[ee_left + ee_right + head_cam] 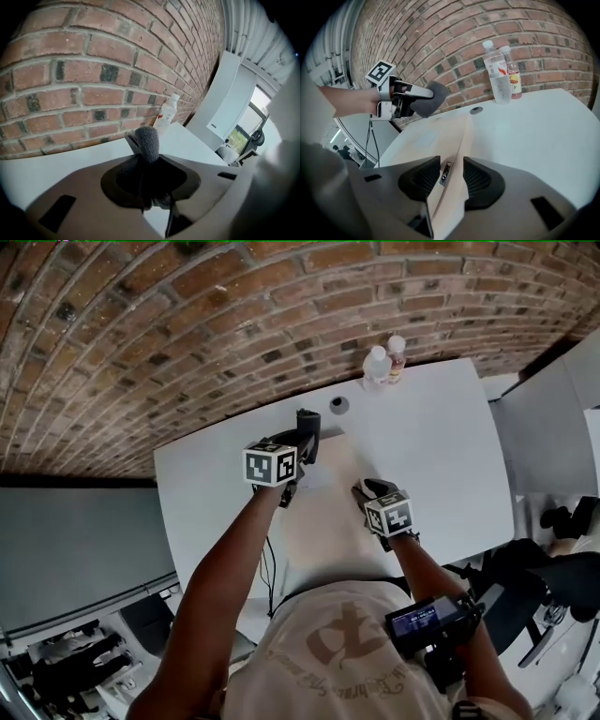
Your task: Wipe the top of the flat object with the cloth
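Note:
A pale beige flat object point(328, 521) lies on the white table point(441, 456) in front of me. My left gripper point(302, 444) is shut on a dark grey cloth point(308, 425) and hovers over the object's far left corner. In the left gripper view the cloth point(147, 143) sticks up out of the left gripper point(150, 174). My right gripper point(446, 176) straddles the near edge of the flat object point(436, 136). Its pads stand apart, with a gap on each side of the thin edge. The right gripper view also shows the cloth point(429, 101) above the object's far end.
Two plastic bottles point(377, 366) point(397, 354) stand at the table's far edge against the brick wall point(187, 324). A round cable hole point(338, 405) sits just behind the flat object. A black cable point(270, 568) hangs at the near left edge. Chairs point(553, 577) stand to the right.

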A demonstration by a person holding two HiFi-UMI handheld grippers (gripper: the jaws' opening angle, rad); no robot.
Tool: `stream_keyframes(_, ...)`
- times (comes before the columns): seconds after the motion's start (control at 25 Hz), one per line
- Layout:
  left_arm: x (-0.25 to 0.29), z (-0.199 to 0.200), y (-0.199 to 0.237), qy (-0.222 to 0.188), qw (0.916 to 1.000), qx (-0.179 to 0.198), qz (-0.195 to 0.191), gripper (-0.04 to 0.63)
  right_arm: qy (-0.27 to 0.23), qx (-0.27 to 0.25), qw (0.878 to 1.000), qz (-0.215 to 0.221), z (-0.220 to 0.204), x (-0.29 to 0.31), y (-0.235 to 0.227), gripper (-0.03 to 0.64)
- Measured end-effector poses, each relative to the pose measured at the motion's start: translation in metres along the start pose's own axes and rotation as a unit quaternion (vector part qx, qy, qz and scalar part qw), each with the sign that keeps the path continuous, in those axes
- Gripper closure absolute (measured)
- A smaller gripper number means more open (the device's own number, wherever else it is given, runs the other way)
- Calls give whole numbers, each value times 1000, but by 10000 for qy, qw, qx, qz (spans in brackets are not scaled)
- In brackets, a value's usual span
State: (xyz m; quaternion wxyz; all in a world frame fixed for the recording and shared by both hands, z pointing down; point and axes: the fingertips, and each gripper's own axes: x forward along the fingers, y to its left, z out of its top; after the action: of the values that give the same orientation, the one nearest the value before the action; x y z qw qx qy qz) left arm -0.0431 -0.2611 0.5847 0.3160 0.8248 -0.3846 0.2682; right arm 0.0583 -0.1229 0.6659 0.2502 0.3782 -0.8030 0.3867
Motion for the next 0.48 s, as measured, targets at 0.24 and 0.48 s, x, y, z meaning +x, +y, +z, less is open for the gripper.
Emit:
stream_keyframes(0.24,52,21,7,362,9991,216,-99,491,153,57,9998,79,-5,2,2,454)
stream_keyframes(0.48,97,12,-2,965,9924,754,-142,491,202,-43,9997,99,-5,-1,4,456)
